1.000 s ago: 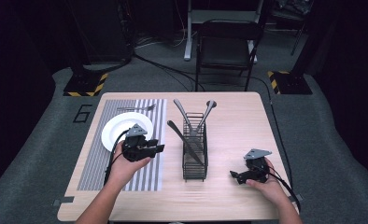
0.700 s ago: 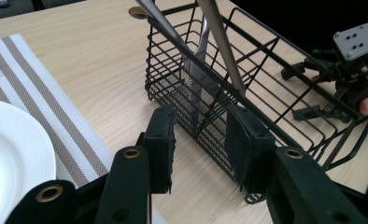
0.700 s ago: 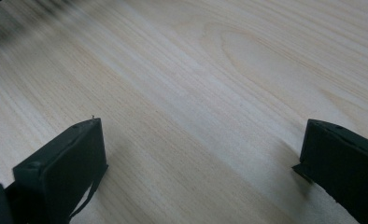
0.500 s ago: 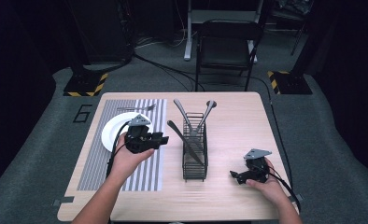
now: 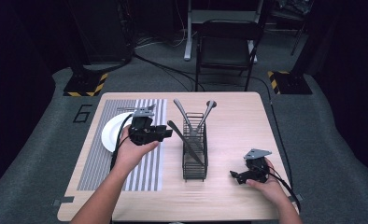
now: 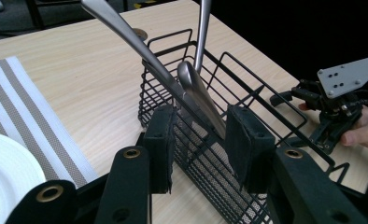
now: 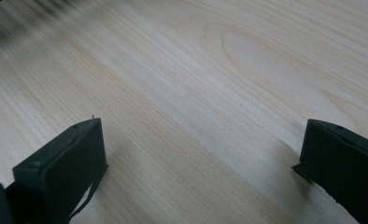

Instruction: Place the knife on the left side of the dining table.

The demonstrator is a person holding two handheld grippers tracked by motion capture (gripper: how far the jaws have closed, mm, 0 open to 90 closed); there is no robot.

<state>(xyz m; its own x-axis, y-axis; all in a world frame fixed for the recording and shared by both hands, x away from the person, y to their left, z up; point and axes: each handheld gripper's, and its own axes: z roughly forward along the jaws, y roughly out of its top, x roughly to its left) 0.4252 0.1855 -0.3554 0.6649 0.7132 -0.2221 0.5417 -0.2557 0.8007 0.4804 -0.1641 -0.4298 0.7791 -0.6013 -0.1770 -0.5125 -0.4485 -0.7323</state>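
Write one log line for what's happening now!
left gripper: open, nearing knife in wire caddy | right gripper: open, on table

Wire basket (image 5: 194, 149) stands mid-table, plate (image 5: 114, 132) on the striped mat (image 5: 102, 154) to its left.

Black grippers (image 5: 168, 133) with square padded jaws, grey three-cornered plates, trailing black cables.

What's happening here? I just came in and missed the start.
A person works at a table with a gripper in each hand. The left gripper, open, points at the utensils leaning in a wire caddy. The right gripper rests open on the table, near the caddy. A plate sits on a striped mat.
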